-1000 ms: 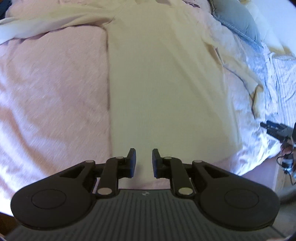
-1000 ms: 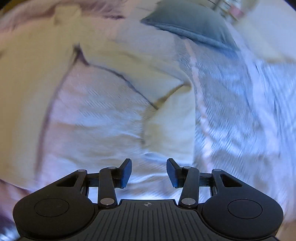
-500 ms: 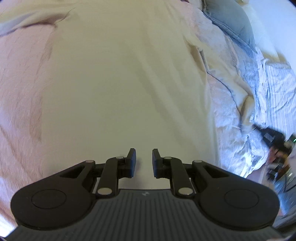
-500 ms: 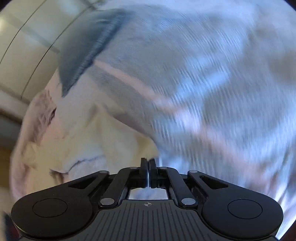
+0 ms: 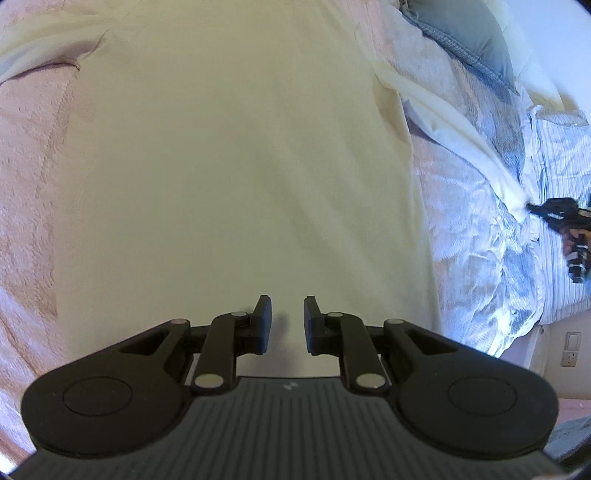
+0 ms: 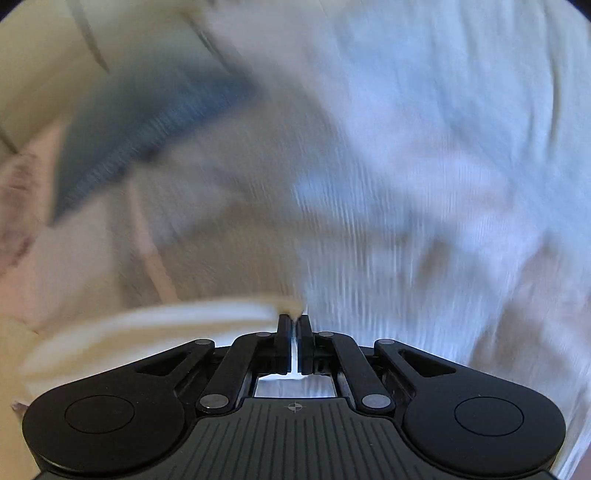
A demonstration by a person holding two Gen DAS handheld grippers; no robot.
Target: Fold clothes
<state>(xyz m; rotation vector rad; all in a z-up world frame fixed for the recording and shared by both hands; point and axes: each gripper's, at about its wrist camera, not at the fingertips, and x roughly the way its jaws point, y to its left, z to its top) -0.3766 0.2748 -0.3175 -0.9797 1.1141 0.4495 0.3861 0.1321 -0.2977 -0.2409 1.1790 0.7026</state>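
**Sleeve pinched, body of shirt flat**

Over the lower part of the cream shirt [image 5: 236, 166], my left gripper [image 5: 287, 319] hangs with its tongs narrowly apart and nothing between them; I judge it waits to pin or take the hem. The shirt lies face-flat on the pink bedspread [image 5: 26, 192], which gives a smooth base for folding. To the shirt's right, its long sleeve [image 5: 461, 125] runs out taut across the crumpled blue-white sheet [image 5: 480, 251] to my right gripper [image 5: 550, 208], seen small at the frame edge. In the right wrist view that gripper [image 6: 294, 321] is clamped on the sleeve cuff [image 6: 290, 307], presumably to swing the sleeve over the body.

Hard to read: the right wrist view is motion-blurred; the hem is hidden behind my left gripper; a grey pillow [image 5: 465, 33] beyond the shirt is cut off.
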